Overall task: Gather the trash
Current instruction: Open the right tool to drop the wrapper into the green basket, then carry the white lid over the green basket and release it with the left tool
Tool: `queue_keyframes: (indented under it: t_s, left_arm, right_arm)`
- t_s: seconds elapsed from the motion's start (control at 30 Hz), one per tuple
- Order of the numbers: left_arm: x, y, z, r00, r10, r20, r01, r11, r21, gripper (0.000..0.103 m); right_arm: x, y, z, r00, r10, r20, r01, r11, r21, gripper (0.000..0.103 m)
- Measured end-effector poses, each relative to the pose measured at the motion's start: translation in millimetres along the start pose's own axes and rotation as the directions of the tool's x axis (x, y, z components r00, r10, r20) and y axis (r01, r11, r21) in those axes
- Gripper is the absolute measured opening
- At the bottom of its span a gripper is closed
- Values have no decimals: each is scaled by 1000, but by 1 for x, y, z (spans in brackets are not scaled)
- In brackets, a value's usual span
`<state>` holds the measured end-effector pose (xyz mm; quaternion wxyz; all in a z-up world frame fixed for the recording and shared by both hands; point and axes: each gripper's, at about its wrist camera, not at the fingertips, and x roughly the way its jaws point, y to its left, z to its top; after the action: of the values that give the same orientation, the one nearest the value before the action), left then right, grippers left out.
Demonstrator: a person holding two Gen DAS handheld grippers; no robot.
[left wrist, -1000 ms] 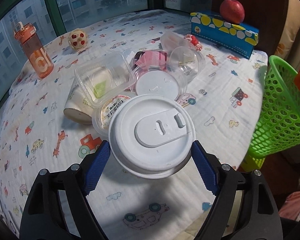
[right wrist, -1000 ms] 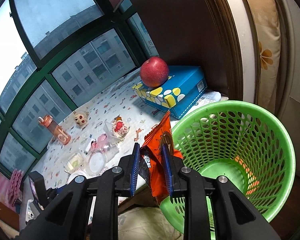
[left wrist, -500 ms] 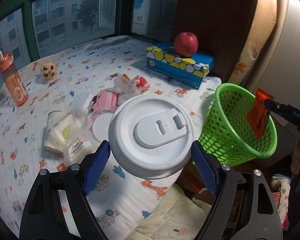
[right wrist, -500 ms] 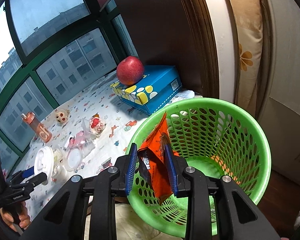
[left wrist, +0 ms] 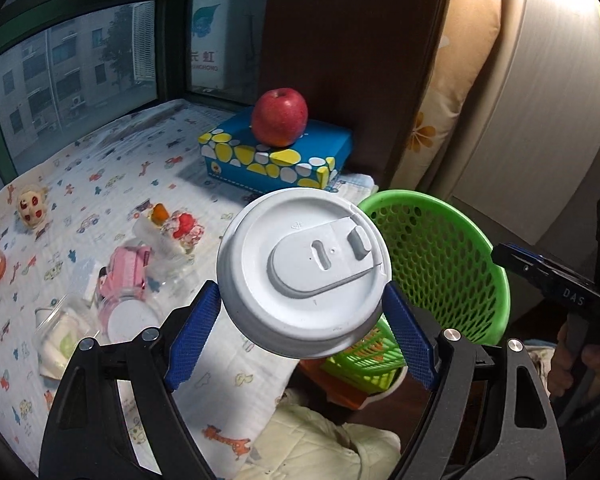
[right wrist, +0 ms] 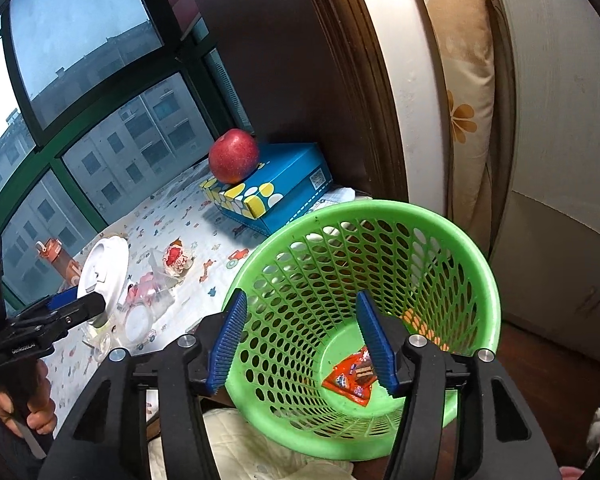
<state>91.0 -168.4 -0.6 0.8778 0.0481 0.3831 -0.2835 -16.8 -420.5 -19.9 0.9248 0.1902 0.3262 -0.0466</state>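
My left gripper [left wrist: 302, 338] is shut on a white lidded cup [left wrist: 304, 272] and holds it in the air just left of the green mesh basket [left wrist: 444, 264]. The cup also shows in the right wrist view [right wrist: 104, 276]. My right gripper [right wrist: 302, 344] is open and empty above the basket's mouth [right wrist: 452, 236]. An orange snack wrapper [right wrist: 352, 378] lies on the basket's floor. More trash lies on the table: clear plastic containers [left wrist: 168, 276], a pink packet [left wrist: 126, 270] and a paper cup [left wrist: 62, 346].
A red apple [left wrist: 280, 117] sits on a blue tissue box [left wrist: 276, 156] at the table's far end. An orange bottle [right wrist: 62, 262] and a small toy [left wrist: 32, 206] stand by the window. The basket stands off the table's edge, next to a wall and pillow.
My right gripper has opened and the orange wrapper has dropped to the basket's floor. My left gripper has carried the cup right, close to the basket.
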Motion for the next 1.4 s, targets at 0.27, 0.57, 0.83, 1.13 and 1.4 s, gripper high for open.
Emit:
queue_keyframes:
  t_s: [0.27, 0.57, 0.83, 1.13, 1.4]
  left_arm:
    - [35, -40, 10, 995, -86, -59, 89, 995, 45, 81]
    - [70, -79, 10, 982, -139, -126, 150, 985, 83, 82]
    - [84, -93, 4, 970, -187, -155, 202, 976, 85, 89]
    - [60, -65, 1, 988, -105, -109, 113, 991, 69, 90]
    - [23, -3, -9, 997, 60, -55, -60, 998, 0, 90]
  right_arm:
    - [-23, -16, -6, 998, -39, 39, 39, 999, 14, 72]
    - [-33, -24, -18, 997, -61, 53, 60, 998, 16, 78]
    - [-33, -30, -25, 997, -61, 46, 60, 997, 38, 78]
    - [-29, -14, -23, 999, -30, 39, 29, 999, 14, 81]
    - [-7, 31, -24, 999, 47, -3, -47, 997, -58, 82]
